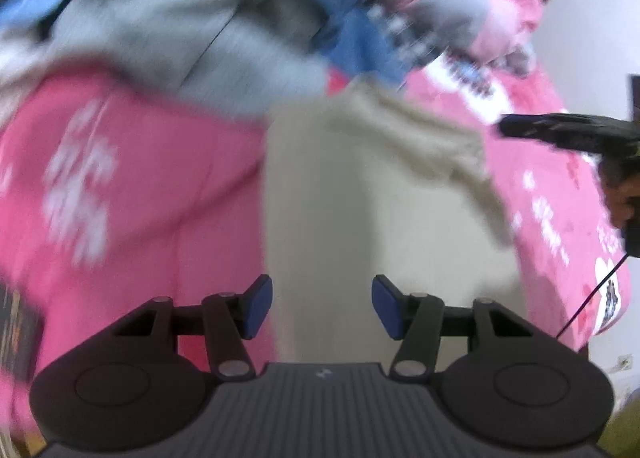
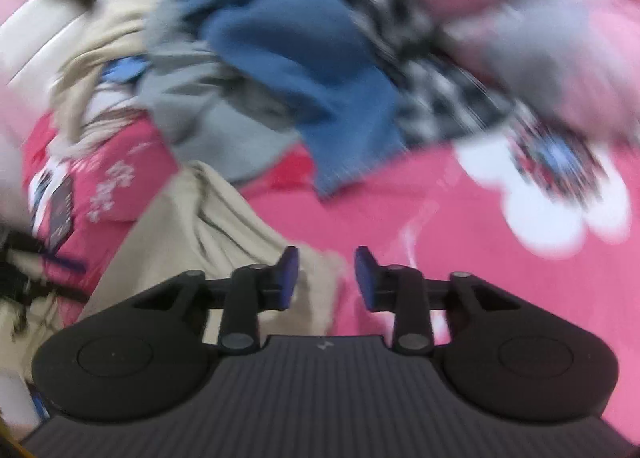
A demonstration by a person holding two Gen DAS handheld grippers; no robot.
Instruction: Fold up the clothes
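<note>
A beige garment [image 1: 360,186] lies spread on a pink bedsheet [image 1: 140,178], right ahead of my left gripper [image 1: 322,308], which is open and empty above it. In the right wrist view the same beige garment [image 2: 200,226] lies to the left, its edge under my right gripper [image 2: 326,278], which is open and empty. The right gripper also shows at the right edge of the left wrist view [image 1: 560,130]. Both views are motion-blurred.
A heap of clothes lies at the far side: a grey piece [image 1: 180,30], a blue piece [image 2: 304,70], a black-and-white checked piece [image 2: 432,86] and a tan piece [image 2: 100,50]. The pink sheet [image 2: 440,218] has white flower prints. A white wall [image 1: 580,38] is at right.
</note>
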